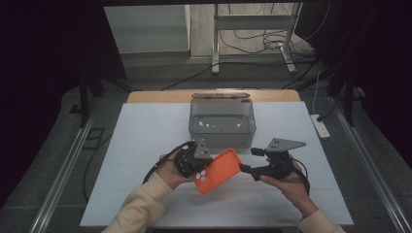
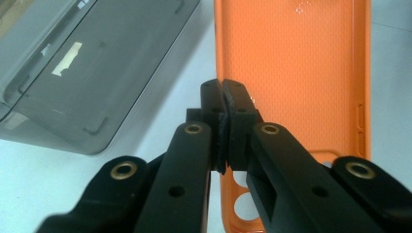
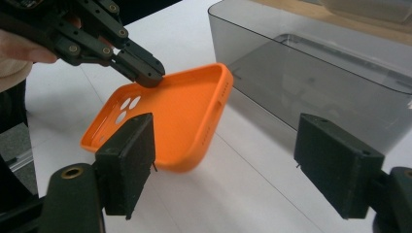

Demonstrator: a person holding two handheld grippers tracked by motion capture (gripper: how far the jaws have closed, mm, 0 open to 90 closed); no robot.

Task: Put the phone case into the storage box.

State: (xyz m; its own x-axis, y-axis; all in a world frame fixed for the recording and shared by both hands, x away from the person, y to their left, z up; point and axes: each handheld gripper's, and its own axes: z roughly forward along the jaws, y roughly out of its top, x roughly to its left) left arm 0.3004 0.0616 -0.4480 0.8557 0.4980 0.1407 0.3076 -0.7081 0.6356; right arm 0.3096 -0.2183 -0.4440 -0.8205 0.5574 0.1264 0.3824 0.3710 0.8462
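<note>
My left claw (image 1: 203,164) pinches one long edge of an orange phone case (image 1: 219,170), holding it tilted above the white table (image 1: 145,141) so its hollow inside faces up and its far side hangs free. My right claw (image 1: 247,169), jaws spread wide and holding nothing, sits just beside that free edge, seemingly placed to take it. Beyond the case stands an open, smoky grey plastic box (image 1: 222,122), probably where the case belongs.
</note>
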